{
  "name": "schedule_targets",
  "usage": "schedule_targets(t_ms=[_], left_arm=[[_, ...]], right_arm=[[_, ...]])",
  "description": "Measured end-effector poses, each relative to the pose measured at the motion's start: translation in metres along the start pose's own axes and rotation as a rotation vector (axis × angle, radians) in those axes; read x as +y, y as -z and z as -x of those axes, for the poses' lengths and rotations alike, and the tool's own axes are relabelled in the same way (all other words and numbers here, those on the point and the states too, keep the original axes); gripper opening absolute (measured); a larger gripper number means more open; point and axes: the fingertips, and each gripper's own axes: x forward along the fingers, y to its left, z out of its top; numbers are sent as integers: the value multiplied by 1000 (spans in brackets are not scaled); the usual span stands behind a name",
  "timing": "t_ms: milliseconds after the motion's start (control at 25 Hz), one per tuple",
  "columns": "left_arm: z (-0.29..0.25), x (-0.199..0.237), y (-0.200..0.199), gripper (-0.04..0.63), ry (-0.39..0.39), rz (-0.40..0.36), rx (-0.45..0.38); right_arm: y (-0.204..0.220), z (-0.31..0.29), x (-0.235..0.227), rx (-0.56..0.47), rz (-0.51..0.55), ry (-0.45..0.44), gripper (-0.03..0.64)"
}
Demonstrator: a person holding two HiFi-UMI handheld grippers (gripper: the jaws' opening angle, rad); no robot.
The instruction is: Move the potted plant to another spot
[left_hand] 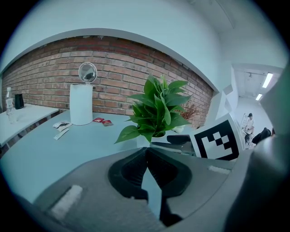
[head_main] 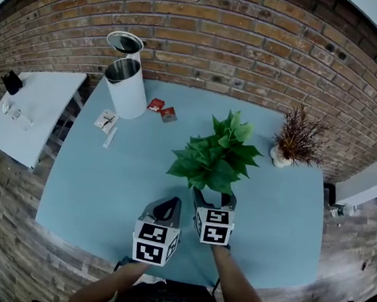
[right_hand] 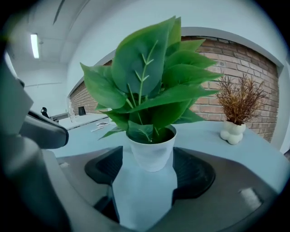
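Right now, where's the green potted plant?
In the head view the potted plant stands right of centre on the blue table, directly ahead of the right gripper, whose open jaws flank its white pot; the dried plant is further right.

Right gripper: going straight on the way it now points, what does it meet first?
Most likely the white pot of the potted plant, standing between the open jaws of the right gripper.
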Motion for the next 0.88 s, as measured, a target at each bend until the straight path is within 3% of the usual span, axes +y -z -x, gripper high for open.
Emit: schedule_targets(t_ms=[360, 880], left_arm=[[-16, 1, 6, 0, -21, -2, 41], [-23, 7, 7, 0, -68, 4, 57]], right_arm=[[9, -28, -2, 21, -31, -45, 468], [8, -51, -6, -12, -24, -42, 474]])
